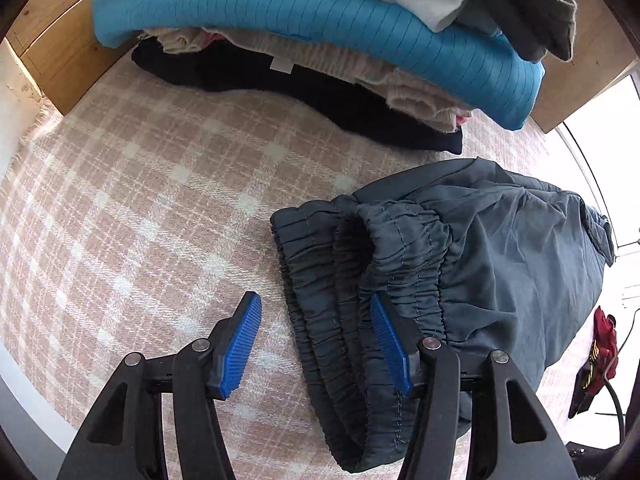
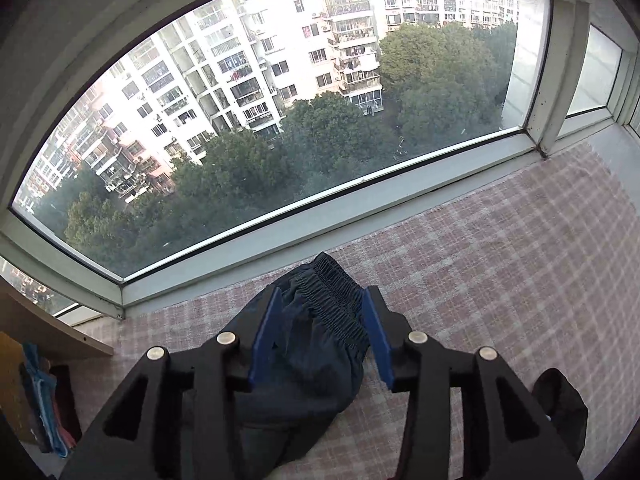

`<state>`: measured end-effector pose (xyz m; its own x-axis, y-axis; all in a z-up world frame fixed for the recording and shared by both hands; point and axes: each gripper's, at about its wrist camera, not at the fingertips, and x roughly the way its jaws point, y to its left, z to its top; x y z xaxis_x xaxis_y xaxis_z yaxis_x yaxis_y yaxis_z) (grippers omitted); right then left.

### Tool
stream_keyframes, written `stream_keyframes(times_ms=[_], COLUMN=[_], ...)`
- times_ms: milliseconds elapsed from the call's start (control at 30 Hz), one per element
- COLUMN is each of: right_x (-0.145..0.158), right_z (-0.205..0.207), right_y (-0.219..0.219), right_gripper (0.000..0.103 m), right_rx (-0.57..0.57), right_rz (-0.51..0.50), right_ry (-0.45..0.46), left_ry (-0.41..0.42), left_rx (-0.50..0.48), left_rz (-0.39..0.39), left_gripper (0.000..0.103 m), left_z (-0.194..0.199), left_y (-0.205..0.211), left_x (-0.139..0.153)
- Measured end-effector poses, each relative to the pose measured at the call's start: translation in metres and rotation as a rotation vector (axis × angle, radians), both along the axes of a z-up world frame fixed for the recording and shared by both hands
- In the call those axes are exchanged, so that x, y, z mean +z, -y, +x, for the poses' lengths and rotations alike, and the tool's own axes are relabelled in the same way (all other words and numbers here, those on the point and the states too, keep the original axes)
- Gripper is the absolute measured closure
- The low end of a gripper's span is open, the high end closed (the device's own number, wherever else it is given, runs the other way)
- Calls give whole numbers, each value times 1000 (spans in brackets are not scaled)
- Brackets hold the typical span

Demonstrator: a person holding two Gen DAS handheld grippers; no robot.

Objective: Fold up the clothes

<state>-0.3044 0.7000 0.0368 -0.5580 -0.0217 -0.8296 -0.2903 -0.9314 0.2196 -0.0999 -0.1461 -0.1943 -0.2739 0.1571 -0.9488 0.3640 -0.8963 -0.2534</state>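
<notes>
No readable text is showing in either view. A small white tag (image 1: 281,65) is lying on the beige knit in the folded stack, blank; gold marks on a dark item (image 1: 591,376) are staying illegible.

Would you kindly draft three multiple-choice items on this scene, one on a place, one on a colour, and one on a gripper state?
1. Where does the stack of folded clothes lie relative to the grey trousers?
A. Beyond them, by the wooden panel
B. Under them
C. Inside them

2. What colour is the thick ribbed garment in the stack?
A. Yellow
B. Bright blue
C. Green

3. How is the left gripper?
A. Shut on the trousers
B. Open at the elastic waistband
C. Shut on nothing

Answers: 1 A, the stack sits farther off against the wooden panel; 2 B, its ribbed roll shows blue; 3 B, its blue pads stand well apart.
</notes>
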Motion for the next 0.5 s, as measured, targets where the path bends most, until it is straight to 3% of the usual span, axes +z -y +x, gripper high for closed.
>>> stream_keyframes(times_ms=[67,233,367,500], right_x=[-15,-98,-141,-157], right_z=[20,45,40,31], right_y=[1,21,28,42], right_gripper=[46,46,46,46], right_rx=[22,114,114,136], right_rz=[-12,55,-34,-70], right_ry=[29,208,251,257], left_ry=[-2,-9,9,19], left_rx=[-2,5,-9,-41], left_rz=[13,74,73,53], left_gripper=[48,47,41,40], left_z=[3,14,12,5], left_y=[-1,-5,-16,-25], left_x=[1,0,-3,-1])
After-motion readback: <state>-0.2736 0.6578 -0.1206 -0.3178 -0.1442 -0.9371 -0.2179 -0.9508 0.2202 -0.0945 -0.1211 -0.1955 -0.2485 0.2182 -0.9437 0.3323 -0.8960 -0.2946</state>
